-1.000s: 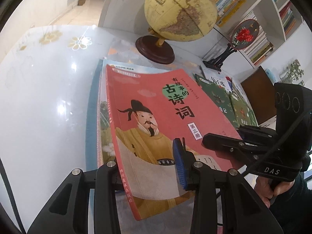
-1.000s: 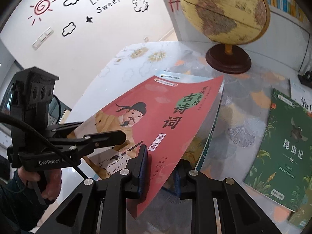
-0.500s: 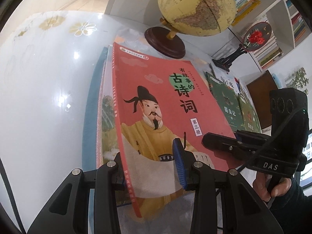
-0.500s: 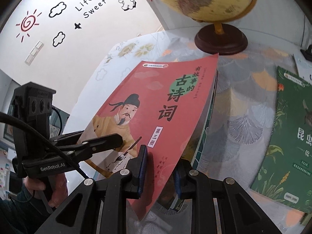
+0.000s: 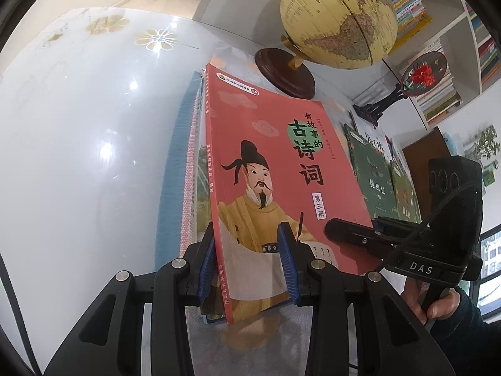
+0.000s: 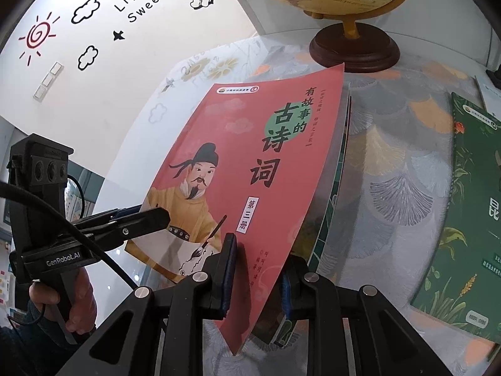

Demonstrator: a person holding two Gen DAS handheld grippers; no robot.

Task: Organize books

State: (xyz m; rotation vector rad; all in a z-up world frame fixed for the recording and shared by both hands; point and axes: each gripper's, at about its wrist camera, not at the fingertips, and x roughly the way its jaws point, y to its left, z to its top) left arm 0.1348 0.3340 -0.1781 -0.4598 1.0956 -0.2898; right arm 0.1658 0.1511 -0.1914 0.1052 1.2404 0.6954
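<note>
A red book (image 5: 275, 163) (image 6: 250, 156) with a robed figure on its cover tops a small stack of thin books (image 5: 191, 156) (image 6: 332, 194). Both grippers hold this stack at its near edge, tilted just over the table. My left gripper (image 5: 247, 260) is shut on the stack at the spine side, one blue pad on the cover and the other below. My right gripper (image 6: 256, 275) is shut on the near right corner. Each wrist view also shows the other one: the right gripper (image 5: 350, 235) and the left gripper (image 6: 150, 219).
Green books (image 5: 372, 172) (image 6: 469, 203) lie flat to the right of the stack. A globe (image 5: 338, 15) on a dark wooden base (image 6: 353, 47) stands behind it. A round fan ornament (image 5: 422, 72) and bookshelves (image 5: 469, 31) are at the back right. The glossy white table (image 5: 78, 156) stretches left.
Both grippers have sunk a little and rolled with the stack, so the red book's spine now shows more in the left wrist view. Neither grip has changed.
</note>
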